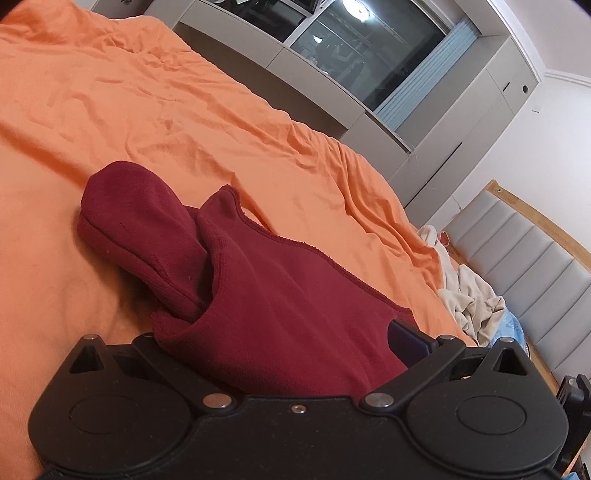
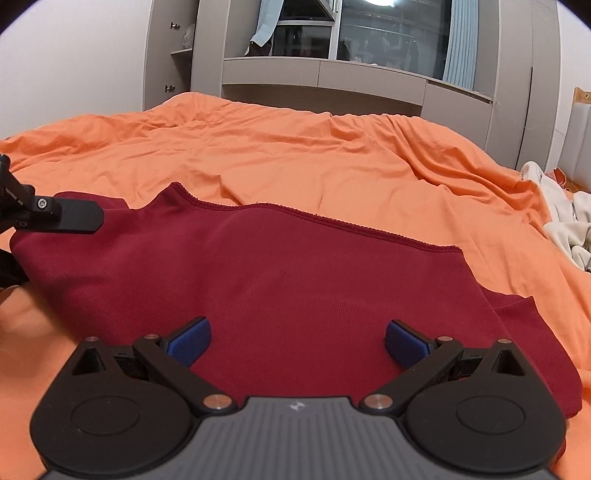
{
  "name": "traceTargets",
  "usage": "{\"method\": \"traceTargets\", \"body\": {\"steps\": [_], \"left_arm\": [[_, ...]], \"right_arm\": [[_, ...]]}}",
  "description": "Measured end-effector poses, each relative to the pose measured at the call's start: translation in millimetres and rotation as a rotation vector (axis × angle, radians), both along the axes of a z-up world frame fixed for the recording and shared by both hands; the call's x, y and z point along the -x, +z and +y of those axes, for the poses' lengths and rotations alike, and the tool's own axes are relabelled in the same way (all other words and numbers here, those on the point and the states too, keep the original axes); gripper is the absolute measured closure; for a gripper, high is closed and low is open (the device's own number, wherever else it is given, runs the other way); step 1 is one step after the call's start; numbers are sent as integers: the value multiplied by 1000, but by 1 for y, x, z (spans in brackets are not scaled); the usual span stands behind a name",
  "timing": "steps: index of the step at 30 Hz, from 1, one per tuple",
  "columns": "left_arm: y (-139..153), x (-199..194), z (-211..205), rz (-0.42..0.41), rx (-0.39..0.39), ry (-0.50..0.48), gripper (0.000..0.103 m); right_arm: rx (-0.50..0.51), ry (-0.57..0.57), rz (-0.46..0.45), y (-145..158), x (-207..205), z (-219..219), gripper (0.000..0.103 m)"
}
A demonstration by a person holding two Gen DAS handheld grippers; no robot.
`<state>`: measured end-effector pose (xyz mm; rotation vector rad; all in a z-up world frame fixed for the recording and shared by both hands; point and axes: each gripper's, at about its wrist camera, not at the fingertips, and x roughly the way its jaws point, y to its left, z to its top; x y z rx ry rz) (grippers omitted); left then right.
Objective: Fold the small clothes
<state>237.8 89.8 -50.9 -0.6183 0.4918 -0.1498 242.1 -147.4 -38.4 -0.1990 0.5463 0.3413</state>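
Right wrist view: right tool gapes wide over dark-red fleece garment; left tool, cloth-covered, unclear. Next, probably grip an edge.

I am in a home bedroom: rumpled orange bedsheet, grey padded headboard, grey built-in wardrobe by the dark window

Readable text: pretty much none that I can make out.
Logo: there's a small pale angular emblem on the ribbed grey body of the right gripper, no letters in it.
Tiny print: some white lettering on the black clamp arm at the left edge of the right wrist view, way too small to read.
Numbers, brands, signs: nothing legible anywhere else.
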Motion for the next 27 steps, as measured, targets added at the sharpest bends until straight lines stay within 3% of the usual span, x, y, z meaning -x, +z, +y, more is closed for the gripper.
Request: {"method": "traceTargets", "body": {"steps": [17,19,23,27], "left_arm": [[-2,-2,1,17,-5,3,1],[-1,-2,4,16,15,19,1],[2,2,18,-9,128,106,1],[4,-3,13,19,91,123,1]], "right_arm": [[2,0,0,0,-1,-1,0],[2,0,-1,0,-1,-1,0],[2,1,-1,0,-1,-1,0],[3,-1,-4,0,0,-1,0]]}}
